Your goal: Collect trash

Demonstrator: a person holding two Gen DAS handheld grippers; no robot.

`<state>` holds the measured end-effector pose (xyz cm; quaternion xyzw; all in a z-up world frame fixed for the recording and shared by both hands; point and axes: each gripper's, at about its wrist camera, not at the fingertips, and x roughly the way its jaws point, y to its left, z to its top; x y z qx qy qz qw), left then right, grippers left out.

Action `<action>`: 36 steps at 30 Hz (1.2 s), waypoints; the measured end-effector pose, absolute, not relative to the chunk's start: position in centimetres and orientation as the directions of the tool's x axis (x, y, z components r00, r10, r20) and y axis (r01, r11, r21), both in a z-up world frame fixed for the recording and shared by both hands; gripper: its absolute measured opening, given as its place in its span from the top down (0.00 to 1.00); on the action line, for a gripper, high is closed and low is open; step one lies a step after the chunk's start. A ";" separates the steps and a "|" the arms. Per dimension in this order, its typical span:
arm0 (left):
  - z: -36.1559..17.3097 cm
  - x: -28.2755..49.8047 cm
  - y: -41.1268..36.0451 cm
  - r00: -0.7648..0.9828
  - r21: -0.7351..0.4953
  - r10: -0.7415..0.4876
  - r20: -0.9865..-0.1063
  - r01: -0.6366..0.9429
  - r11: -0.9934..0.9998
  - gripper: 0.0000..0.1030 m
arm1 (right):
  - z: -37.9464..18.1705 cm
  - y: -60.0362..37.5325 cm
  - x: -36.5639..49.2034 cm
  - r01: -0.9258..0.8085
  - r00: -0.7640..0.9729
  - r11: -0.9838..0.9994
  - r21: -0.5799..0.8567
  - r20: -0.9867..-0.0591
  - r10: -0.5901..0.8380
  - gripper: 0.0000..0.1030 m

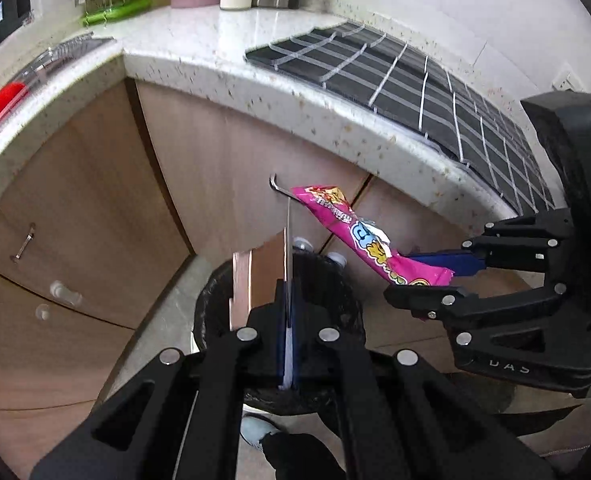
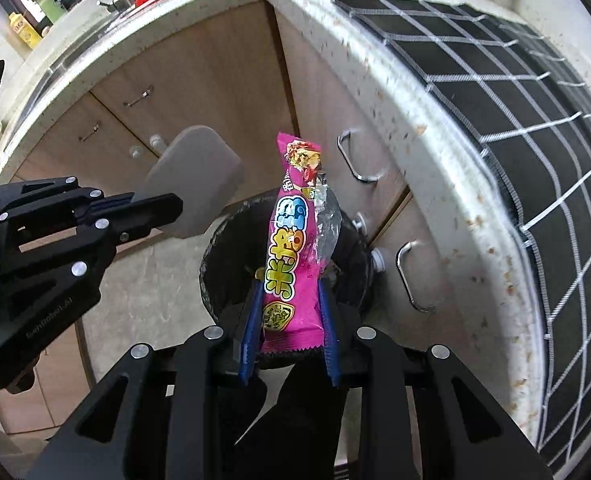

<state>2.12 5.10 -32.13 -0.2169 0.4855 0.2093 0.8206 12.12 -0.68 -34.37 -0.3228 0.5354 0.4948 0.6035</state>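
The worktop [image 2: 435, 148] curves round above and to the right of both claws, a dark checked mat [image 2: 495, 92] lying on it. Below and just ahead of them stands the bin [image 2: 215, 248], lined in black, on the floor by the cupboard doors [image 1: 223, 168].

The right claw [image 2: 291, 320] pinches the lower end of a pink wrapper [image 2: 293, 240] between its blue fingers [image 2: 251, 336]; the wrapper stands up over the bin's mouth. The left claw [image 1: 288, 312] is pressed together on a thin flat card [image 2: 193, 184], also held over the bin.

The step in hand looks like the drop. To do it well, I judge the right claw should tip the wrapper's free end down towards the opening before spreading — held upright, it could topple outward past the rim. The card wants the same care, edge down and centred.

Each view fills in the other. The left view shows the card edge-on as a mere sliver, and the wrapper from the side, slanting — the right view shows the card's broad grey face and the wrapper's printed front. A small hook [image 1: 274, 186] on the cupboard shows only from the left.
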 end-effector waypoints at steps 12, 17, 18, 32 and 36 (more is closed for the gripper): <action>-33.7 2.4 5.3 0.387 -0.143 0.117 -0.915 -0.580 0.802 0.78 | -35.7 0.0 13.4 -0.941 -0.101 0.292 0.172 -0.965 0.241 0.66; -32.6 2.0 6.2 0.380 -0.131 0.131 -0.916 -0.591 0.796 0.74 | -35.2 -0.3 14.0 -0.936 -0.118 0.294 0.192 -0.961 0.250 0.63; -32.2 1.9 6.3 0.385 -0.130 0.136 -0.913 -0.590 0.797 0.74 | -35.1 -0.3 14.0 -0.936 -0.120 0.295 0.194 -0.961 0.250 0.63; -25.7 -1.9 6.2 0.483 -0.168 0.136 -0.865 -0.534 0.829 0.45 | -28.0 -2.4 11.7 -0.937 -0.095 0.287 0.201 -0.934 0.344 0.46; -23.7 -3.8 5.0 0.509 -0.181 0.113 -0.853 -0.492 0.851 0.36 | -25.7 -4.0 9.8 -0.936 -0.119 0.273 0.223 -0.928 0.353 0.41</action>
